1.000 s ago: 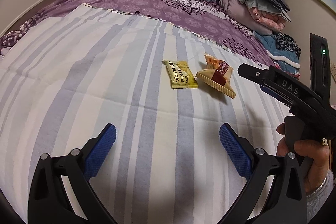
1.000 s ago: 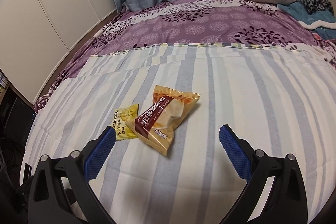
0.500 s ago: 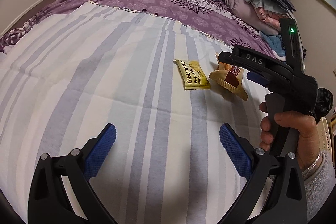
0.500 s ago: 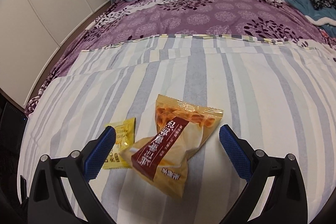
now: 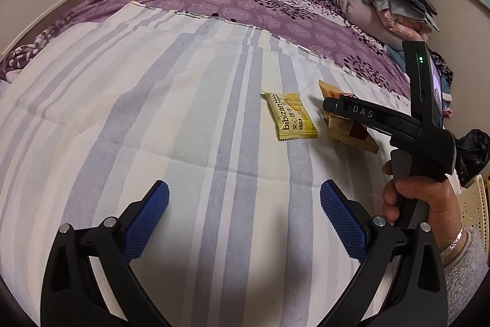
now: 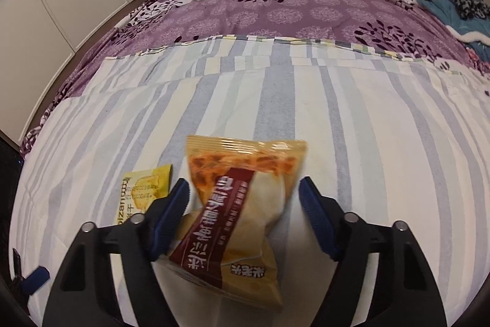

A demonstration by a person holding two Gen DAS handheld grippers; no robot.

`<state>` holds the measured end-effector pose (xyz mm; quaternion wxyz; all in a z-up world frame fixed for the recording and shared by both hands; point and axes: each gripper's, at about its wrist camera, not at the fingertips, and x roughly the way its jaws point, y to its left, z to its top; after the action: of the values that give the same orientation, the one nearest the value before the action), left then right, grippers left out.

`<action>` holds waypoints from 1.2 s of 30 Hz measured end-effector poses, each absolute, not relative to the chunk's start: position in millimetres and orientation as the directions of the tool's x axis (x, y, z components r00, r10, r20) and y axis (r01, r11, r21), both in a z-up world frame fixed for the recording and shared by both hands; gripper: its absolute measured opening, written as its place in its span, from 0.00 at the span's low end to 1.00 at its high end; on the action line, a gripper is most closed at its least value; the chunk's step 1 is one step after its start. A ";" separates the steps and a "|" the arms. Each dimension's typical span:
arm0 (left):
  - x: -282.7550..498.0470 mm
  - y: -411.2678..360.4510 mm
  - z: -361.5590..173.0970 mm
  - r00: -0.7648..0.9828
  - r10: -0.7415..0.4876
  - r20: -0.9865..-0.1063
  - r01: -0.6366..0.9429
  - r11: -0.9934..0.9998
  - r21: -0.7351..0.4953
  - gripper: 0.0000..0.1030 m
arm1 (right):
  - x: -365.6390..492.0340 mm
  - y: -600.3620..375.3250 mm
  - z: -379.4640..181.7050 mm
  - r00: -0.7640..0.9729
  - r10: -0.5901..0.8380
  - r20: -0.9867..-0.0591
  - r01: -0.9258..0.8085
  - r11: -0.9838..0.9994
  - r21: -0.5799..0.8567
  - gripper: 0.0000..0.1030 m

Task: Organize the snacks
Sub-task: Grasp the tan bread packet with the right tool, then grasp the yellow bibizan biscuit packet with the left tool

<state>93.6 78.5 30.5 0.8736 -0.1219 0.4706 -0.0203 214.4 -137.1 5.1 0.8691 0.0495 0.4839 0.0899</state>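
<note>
An orange-and-brown snack bag (image 6: pixel 239 204) lies on the striped sheet, and my right gripper (image 6: pixel 243 198) has come down around it. Its jaws are closing, with the bag between the blue pads; the left pad is at the bag's edge and a thin gap shows at the right pad. A small yellow biscuit pack (image 6: pixel 144 192) lies just left of the bag. In the left wrist view the biscuit pack (image 5: pixel 291 118) and the bag (image 5: pixel 352 134) sit at the middle right, the bag partly hidden by the right gripper's black finger (image 5: pixel 361 112). My left gripper (image 5: pixel 245 204) hovers open over bare sheet, well short of both.
The striped sheet (image 5: pixel 153 112) covers a bed with a purple floral cover (image 5: pixel 245 5). Folded clothes (image 5: pixel 395 8) are piled at the far right, below blue curtains. A cream perforated basket (image 5: pixel 474 210) shows at the right edge behind the person's hand (image 5: pixel 422 198). White cupboard doors (image 6: pixel 61 5) stand left.
My right gripper moved forward and down over the snack bag and its jaws have narrowed around it. The left gripper stayed nearly still and open.
</note>
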 end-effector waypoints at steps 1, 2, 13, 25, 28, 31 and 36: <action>95.0 77.2 30.9 0.556 -0.149 -0.818 -0.077 0.970 -0.229 0.97 | 213.0 -139.3 5.6 0.514 0.217 -0.830 -0.115 0.976 0.183 0.65; 97.0 75.9 31.4 0.558 -0.148 -0.817 -0.073 0.971 -0.226 0.97 | 211.8 -140.9 5.9 0.513 0.221 -0.829 -0.118 0.975 0.186 0.60; 124.8 56.2 34.2 0.554 -0.135 -0.822 -0.048 0.980 -0.194 0.97 | 190.3 -167.5 10.0 0.526 0.211 -0.824 -0.122 0.977 0.173 0.57; 163.8 30.3 31.7 0.543 -0.129 -0.830 -0.009 0.987 -0.159 0.97 | 169.8 -191.4 19.1 0.550 0.212 -0.808 -0.112 0.977 0.180 0.53; 174.5 23.6 30.1 0.540 -0.126 -0.832 -0.001 0.989 -0.150 0.97 | 165.7 -196.5 18.3 0.551 0.211 -0.807 -0.105 0.977 0.184 0.53; 183.1 18.0 26.8 0.535 -0.126 -0.836 0.002 0.989 -0.148 0.97 | 163.4 -200.5 16.9 0.553 0.213 -0.805 -0.098 0.977 0.191 0.53; 195.8 14.5 16.6 0.522 -0.113 -0.845 -0.012 0.990 -0.140 0.97 | 164.0 -201.6 14.2 0.551 0.219 -0.805 -0.098 0.975 0.199 0.53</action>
<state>195.8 14.5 16.6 0.8701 -0.0642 0.4878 -0.0289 164.0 -201.6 14.2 0.8783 0.0653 0.4650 0.0902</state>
